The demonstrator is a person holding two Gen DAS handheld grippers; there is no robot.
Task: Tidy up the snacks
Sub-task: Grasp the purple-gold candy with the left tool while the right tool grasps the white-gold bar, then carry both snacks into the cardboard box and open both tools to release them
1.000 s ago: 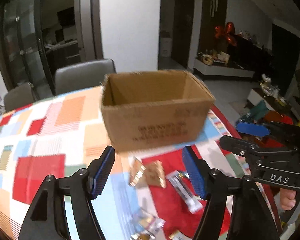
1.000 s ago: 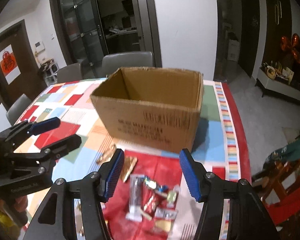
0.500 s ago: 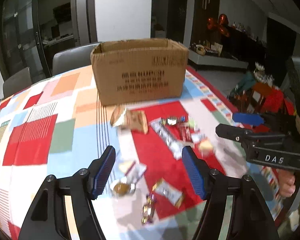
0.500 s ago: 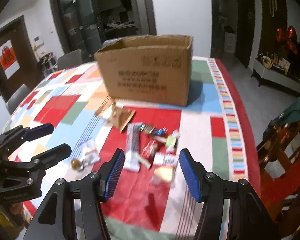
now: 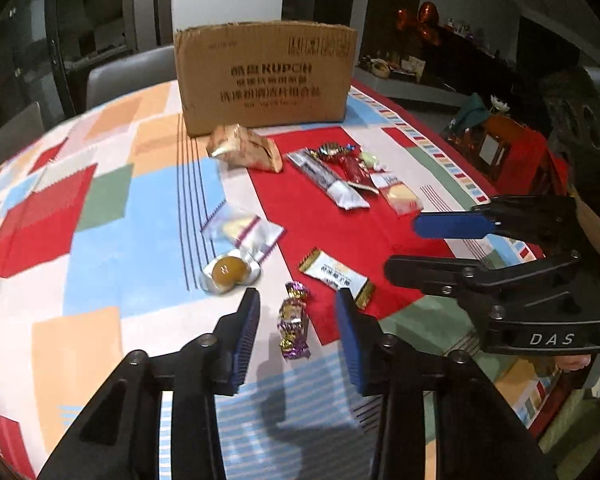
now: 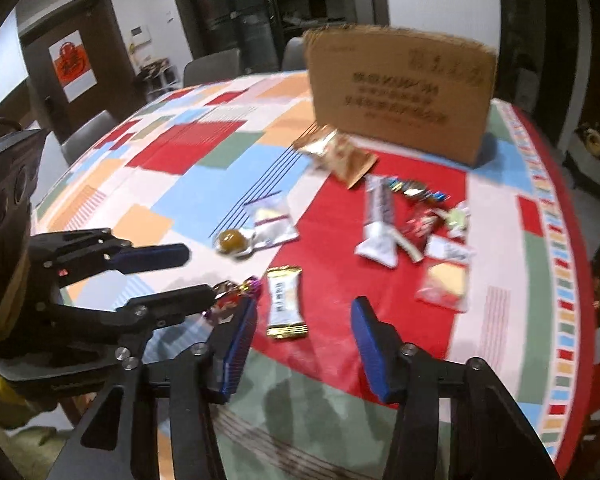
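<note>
A cardboard box (image 5: 266, 76) stands at the far side of the table, also in the right wrist view (image 6: 400, 92). Several wrapped snacks lie in front of it. My left gripper (image 5: 298, 320) is open, low over the table, with a purple-wrapped candy (image 5: 294, 326) between its fingers. My right gripper (image 6: 304, 320) is open and empty, just above a white and gold candy packet (image 6: 286, 302); that packet also shows in the left wrist view (image 5: 336, 276). A round brown sweet in clear wrap (image 5: 228, 272) lies to the left.
A tan snack bag (image 5: 246, 152), a white bar (image 5: 330, 180), red and small wrapped sweets (image 5: 354, 160) and a clear packet (image 5: 242, 232) lie on the patchwork tablecloth (image 5: 80, 208). Grey chairs (image 5: 128, 76) stand behind. The table's near edge (image 6: 340, 420) is close.
Both grippers have pulled back from the box and come down toward the near snacks. The left one now straddles the purple candy; both stay open.
</note>
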